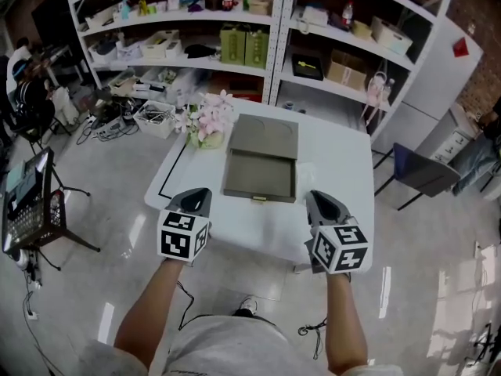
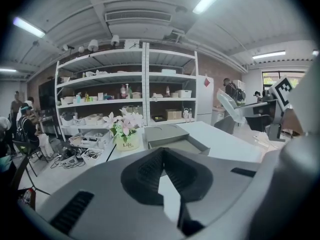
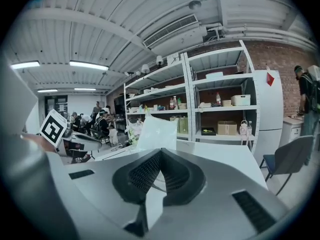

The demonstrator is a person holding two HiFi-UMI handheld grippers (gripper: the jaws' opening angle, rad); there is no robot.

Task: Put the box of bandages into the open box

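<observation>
A grey open box (image 1: pixel 259 175) lies in the middle of the white table (image 1: pixel 337 163), its lid (image 1: pixel 264 135) folded back flat; the left gripper view shows the box (image 2: pixel 175 140) ahead. A pale, whitish packet (image 3: pixel 157 131) stands just right of the box, faint in the head view (image 1: pixel 304 171); I cannot tell what it is. My left gripper (image 1: pixel 197 196) (image 2: pixel 162 152) hovers at the table's near edge, left of the box, shut and empty. Opposite it, my right gripper (image 1: pixel 319 200) (image 3: pixel 160 152) is at the near edge on the right, shut with nothing in it.
A pot of pink flowers (image 1: pixel 205 124) (image 2: pixel 124 130) stands at the table's far left corner. White shelving (image 1: pixel 274 37) full of goods lines the back. A dark chair (image 1: pixel 423 175) stands to the right, a stand with a screen (image 1: pixel 27 202) to the left.
</observation>
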